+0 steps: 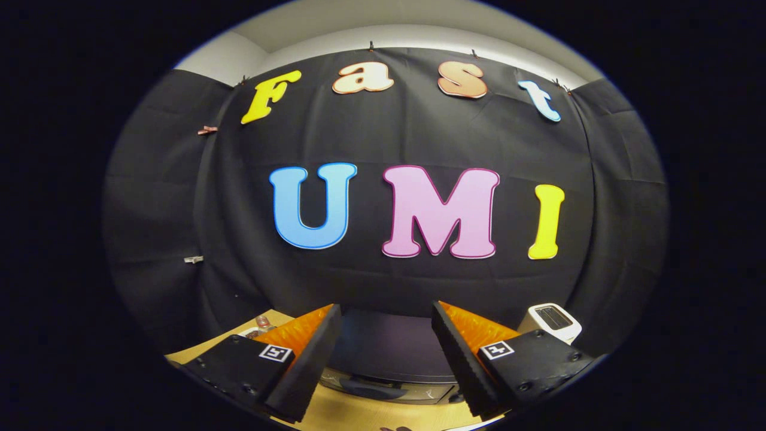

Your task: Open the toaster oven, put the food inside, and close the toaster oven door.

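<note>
From where I'm sitting the gripper [386, 335] is held up high and pointed mostly at the black cloth wall [383, 137] of the booth, with its two fingers [311, 359] spread wide apart and nothing between them, so the jaws are plainly open and not touching anything. The dark, rounded-top toaster oven [386, 353] sits right in the gap between the fingers, just ahead of them and lower down, so I'm looking down over its top; a glossy strip of its front with a dark handle-like shape [374, 389] shows below that (I honestly can't tell from this angle whether the door is shut or cracked, too little of it shows). It's standing on a light wooden tabletop [359, 413], and the wood peeks out under the fingers. Off past the right finger, near the cloth, there's a small white pop-up toaster [553, 320] with a dark slot on top, well apart from the oven. Past the left finger, close to the table's far edge, there's a small brownish item on something white [262, 324], could be the food, but it's too tiny and half hidden for me to call it.
</note>
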Available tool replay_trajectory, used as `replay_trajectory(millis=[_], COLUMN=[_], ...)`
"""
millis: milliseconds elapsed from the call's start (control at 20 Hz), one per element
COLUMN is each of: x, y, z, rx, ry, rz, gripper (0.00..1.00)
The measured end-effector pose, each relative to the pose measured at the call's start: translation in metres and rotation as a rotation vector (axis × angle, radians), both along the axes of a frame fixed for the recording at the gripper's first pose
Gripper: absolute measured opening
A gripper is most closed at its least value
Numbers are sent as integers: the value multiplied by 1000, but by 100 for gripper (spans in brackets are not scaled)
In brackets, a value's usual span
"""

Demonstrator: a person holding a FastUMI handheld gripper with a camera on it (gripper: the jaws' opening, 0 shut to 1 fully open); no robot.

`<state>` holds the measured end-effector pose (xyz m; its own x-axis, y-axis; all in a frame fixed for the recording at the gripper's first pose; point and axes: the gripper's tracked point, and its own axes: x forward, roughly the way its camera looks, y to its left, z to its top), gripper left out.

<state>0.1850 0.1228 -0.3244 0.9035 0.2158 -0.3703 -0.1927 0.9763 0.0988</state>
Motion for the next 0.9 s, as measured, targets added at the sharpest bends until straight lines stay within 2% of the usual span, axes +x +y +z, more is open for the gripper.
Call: replay_trajectory(millis=[350, 550, 800, 900], x=[-15, -22, -39, -40], y=[9, 5, 10, 6], z=[-84, -121, -170, -178], rx=[-22, -98, -93, -86], ry=[123, 143, 244, 256], rz=[-14, -42, -47, -74], gripper=[98, 98, 98, 98])
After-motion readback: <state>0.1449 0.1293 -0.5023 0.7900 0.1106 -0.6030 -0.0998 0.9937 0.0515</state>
